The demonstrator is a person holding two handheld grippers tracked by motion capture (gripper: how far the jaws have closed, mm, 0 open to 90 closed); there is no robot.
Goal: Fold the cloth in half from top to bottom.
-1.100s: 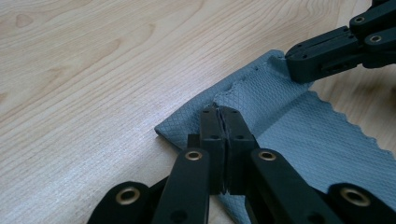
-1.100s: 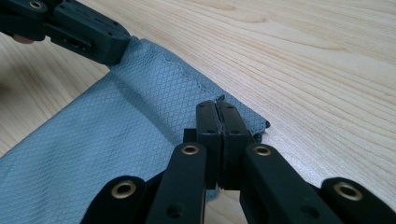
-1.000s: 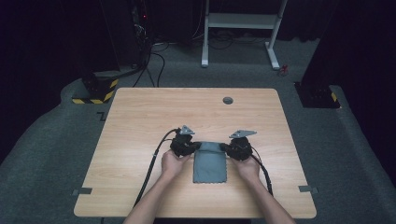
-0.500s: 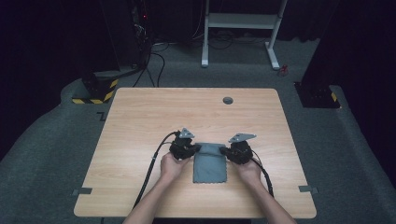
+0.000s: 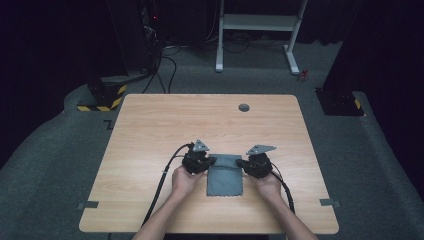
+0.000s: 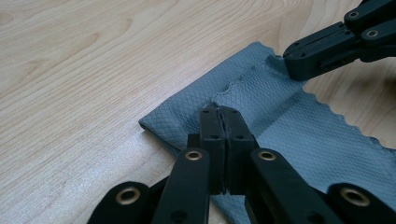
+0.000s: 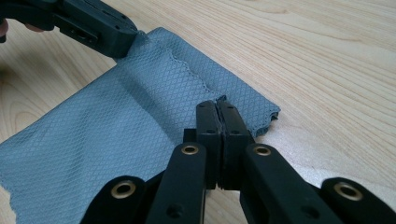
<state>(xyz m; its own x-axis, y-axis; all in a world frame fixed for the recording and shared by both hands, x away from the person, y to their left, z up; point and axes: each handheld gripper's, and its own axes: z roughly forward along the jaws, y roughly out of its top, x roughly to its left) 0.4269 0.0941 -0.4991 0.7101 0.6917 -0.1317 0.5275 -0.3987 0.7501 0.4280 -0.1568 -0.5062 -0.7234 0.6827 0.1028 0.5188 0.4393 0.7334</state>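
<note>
A grey cloth (image 5: 225,179) lies folded on the wooden table (image 5: 150,135), in front of the person. My left gripper (image 5: 211,161) is shut on the cloth's far left corner, and its jaws pinch the scalloped edge of the top layer (image 6: 243,86). My right gripper (image 5: 241,162) is shut on the far right corner in the same way. In the left gripper view, my left gripper (image 6: 219,109) bites the cloth (image 6: 299,135), with the right gripper (image 6: 299,58) clamped farther along the same edge. In the right gripper view, my right gripper (image 7: 217,102) grips the cloth (image 7: 116,135), and the left gripper (image 7: 119,39) holds the other corner.
A small round grommet (image 5: 244,107) sits near the table's far edge. A black cable (image 5: 167,172) trails from the left gripper toward the front edge. Beyond the table stand a white desk frame (image 5: 260,30) and dark equipment on grey carpet.
Both grippers have shifted slightly toward the person with the cloth's far edge still held. The cloth has hardly moved.
</note>
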